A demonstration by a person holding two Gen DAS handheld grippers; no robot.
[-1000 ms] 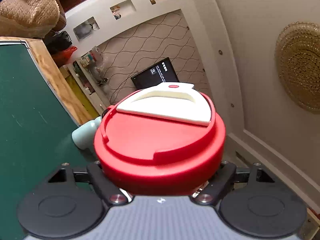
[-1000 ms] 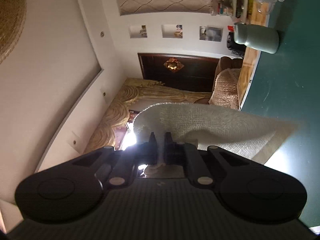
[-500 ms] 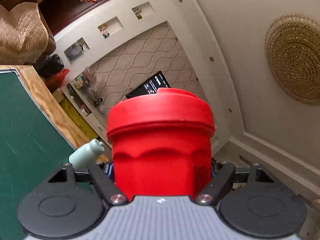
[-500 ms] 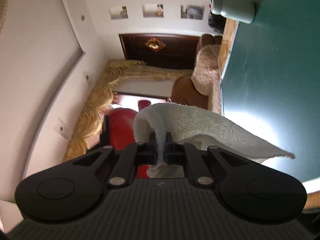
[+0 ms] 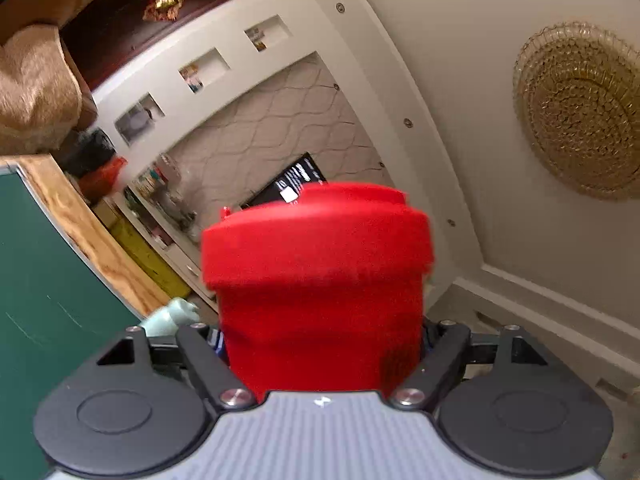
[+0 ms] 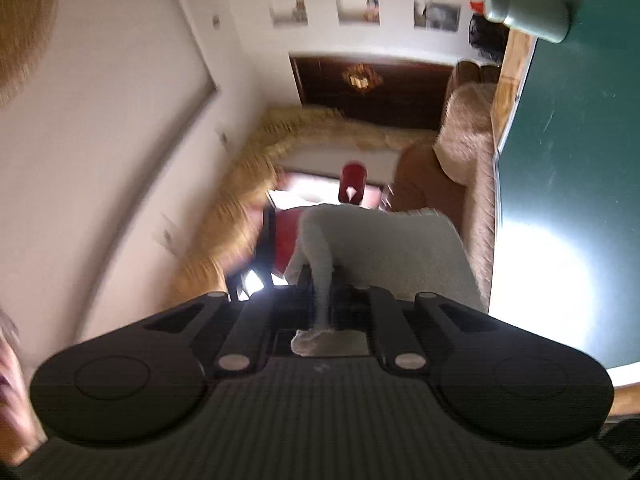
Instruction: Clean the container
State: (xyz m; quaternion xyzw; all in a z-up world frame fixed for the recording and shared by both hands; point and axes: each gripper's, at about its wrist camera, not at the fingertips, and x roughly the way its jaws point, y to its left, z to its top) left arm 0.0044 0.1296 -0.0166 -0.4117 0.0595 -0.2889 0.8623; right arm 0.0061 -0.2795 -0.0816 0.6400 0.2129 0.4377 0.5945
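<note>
Container [image 5: 320, 300] clamped upright in my L gripper [image 5: 320, 360]; R gripper [image 6: 322, 300] pinching cloth [image 6: 384, 248], container's red upper-left of cloth.

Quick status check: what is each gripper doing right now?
Left gripper: shut on the red container, held off the table.
Right gripper: shut on the white cloth.

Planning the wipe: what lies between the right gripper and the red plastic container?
Only the white towel that the right gripper pinches; the right wrist view shows the red plastic container just behind it.
</note>
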